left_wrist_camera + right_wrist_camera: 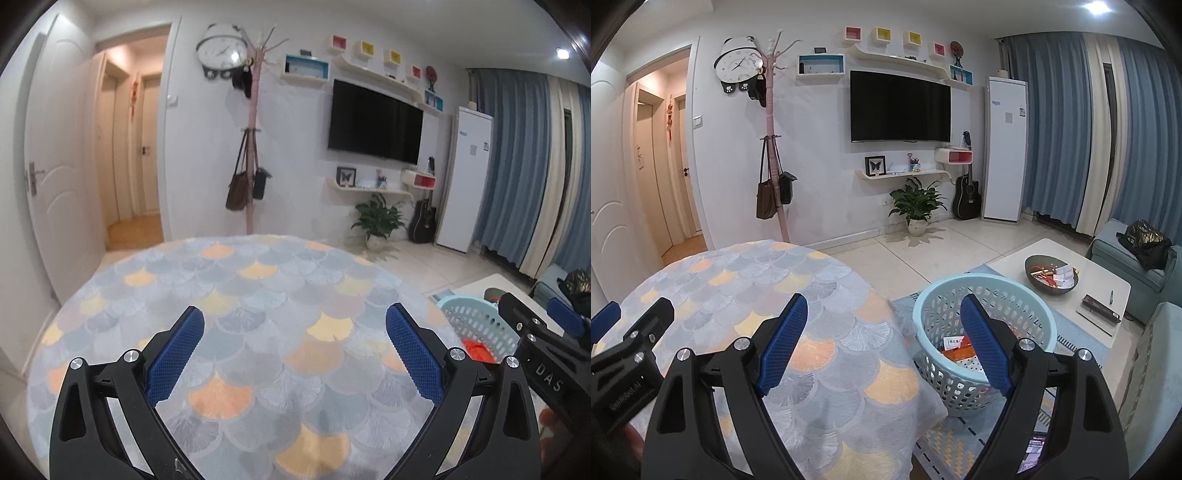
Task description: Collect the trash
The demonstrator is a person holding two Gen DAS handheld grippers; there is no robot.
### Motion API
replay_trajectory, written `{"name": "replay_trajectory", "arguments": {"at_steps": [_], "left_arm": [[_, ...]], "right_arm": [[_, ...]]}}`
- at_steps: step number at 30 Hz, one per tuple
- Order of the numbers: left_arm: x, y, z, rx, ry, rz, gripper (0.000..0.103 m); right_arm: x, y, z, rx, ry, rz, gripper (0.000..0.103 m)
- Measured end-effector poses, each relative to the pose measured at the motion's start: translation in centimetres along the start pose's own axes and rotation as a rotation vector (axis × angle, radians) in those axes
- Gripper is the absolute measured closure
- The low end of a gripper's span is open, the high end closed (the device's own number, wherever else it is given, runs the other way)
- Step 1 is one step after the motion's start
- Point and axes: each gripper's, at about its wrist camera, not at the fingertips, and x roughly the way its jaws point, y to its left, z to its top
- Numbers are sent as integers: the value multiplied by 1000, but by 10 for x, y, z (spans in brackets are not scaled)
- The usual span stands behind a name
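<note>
A light blue plastic basket (934, 291) stands on the floor to the right of a round table (738, 280); it holds orange and white trash (960, 349). The basket also shows at the right of the left wrist view (476, 325), with orange trash (478, 349) inside. My left gripper (295, 321) is open and empty above the table's patterned cloth (258, 295). My right gripper (884, 310) is open and empty above the table's right edge, its right finger over the basket. The left gripper also shows at the left of the right wrist view (613, 321).
A white coffee table (1104, 284) at the right carries a dark bowl (1051, 275) of small items and a book (1100, 308). A blue sofa (1126, 258) with a black bag (1145, 238) is beyond. A coat rack (772, 147), potted plant (918, 206) and guitar (967, 192) stand along the far wall.
</note>
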Motion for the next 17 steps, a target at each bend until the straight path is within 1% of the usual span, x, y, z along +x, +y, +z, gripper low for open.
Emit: {"name": "replay_trajectory", "arguments": {"at_steps": [3, 6, 11, 17], "left_arm": [[-3, 4, 1, -1, 14, 23, 7], [-6, 5, 0, 16, 10, 52, 7], [-7, 11, 1, 23, 35, 70, 7], [-18, 24, 2, 20, 24, 117, 7]], "right_arm": [[-5, 4, 2, -7, -8, 5, 22], [-8, 9, 2, -15, -12, 7, 22], [-10, 19, 3, -24, -11, 19, 22], [-10, 39, 6, -46, -10, 49, 22]]}}
